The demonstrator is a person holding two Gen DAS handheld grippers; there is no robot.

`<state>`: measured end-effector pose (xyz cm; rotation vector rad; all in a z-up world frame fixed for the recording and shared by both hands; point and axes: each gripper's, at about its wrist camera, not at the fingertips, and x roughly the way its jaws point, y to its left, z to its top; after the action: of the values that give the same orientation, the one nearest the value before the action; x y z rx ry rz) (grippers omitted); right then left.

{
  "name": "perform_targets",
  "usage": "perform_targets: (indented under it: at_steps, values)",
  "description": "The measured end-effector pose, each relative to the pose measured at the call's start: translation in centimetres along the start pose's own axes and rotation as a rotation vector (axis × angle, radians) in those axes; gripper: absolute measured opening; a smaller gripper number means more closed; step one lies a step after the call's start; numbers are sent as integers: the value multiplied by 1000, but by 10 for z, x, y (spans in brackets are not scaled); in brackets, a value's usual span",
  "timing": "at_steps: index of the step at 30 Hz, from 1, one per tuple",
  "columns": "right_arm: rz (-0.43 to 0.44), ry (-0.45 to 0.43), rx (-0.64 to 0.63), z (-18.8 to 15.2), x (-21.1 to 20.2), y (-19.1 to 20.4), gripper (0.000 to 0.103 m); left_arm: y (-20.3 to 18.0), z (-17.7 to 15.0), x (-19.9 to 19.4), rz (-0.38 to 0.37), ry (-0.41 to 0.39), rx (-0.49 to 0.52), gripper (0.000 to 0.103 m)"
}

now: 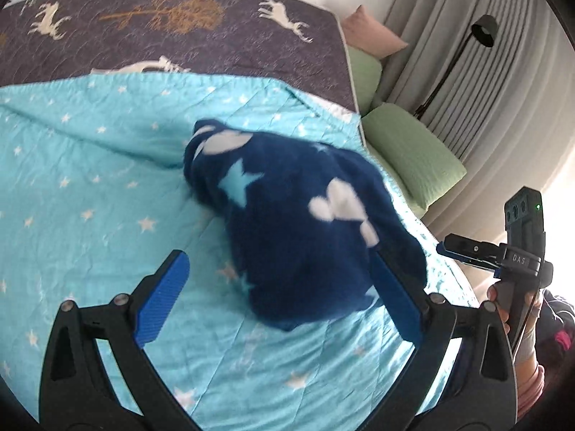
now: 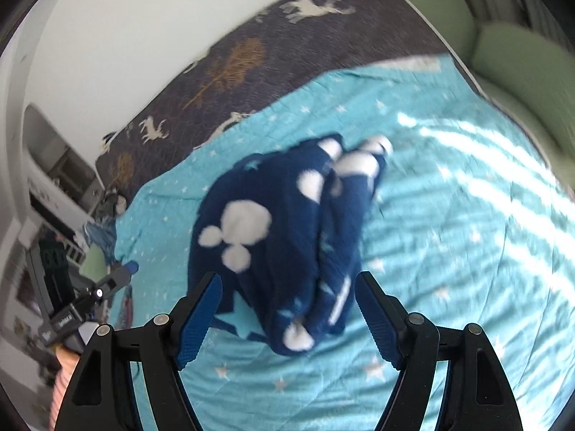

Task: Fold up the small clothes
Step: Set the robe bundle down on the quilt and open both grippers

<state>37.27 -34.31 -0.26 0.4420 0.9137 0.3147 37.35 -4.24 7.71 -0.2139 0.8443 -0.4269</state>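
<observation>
A dark blue fleece garment [image 1: 302, 222] with white hearts and pale stars lies bunched and folded over on the turquoise star blanket [image 1: 90, 179]. In the left wrist view my left gripper [image 1: 278, 255] stands wide open. Its right finger [image 1: 395, 298] overlaps the garment's near edge, and its left finger rests over bare blanket. In the right wrist view the garment [image 2: 280, 237] lies between and beyond the spread fingers of my right gripper [image 2: 289, 276], whose pads do not press it. Each gripper also shows from the side in the other's view: right gripper [image 1: 452, 249], left gripper [image 2: 118, 276].
A dark quilt [image 1: 179, 36] with deer and trees covers the far part of the bed. Green pillows [image 1: 413, 151] and a pink one [image 1: 370, 32] lie along the right edge, near a black floor lamp [image 1: 481, 32] and grey curtains. Shelves [image 2: 54, 179] stand at the left. A hand [image 1: 503, 301] holds the right gripper.
</observation>
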Motion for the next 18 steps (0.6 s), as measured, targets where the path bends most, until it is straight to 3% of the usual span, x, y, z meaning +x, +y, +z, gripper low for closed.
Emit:
perform_targets:
  at_steps: [3, 8, 13, 18]
  values:
    - [13, 26, 38, -9, 5, -13, 78, 10, -11, 4, -18, 25, -32, 100]
    - [20, 83, -3, -26, 21, -12, 78, 16, -29, 20, -36, 78, -43, 100]
    - [93, 122, 66, -43, 44, -28, 78, 10, -51, 43, -71, 143, -18, 100]
    - [161, 177, 133, -50, 76, -40, 79, 0, -61, 75, -47, 179, 15, 100]
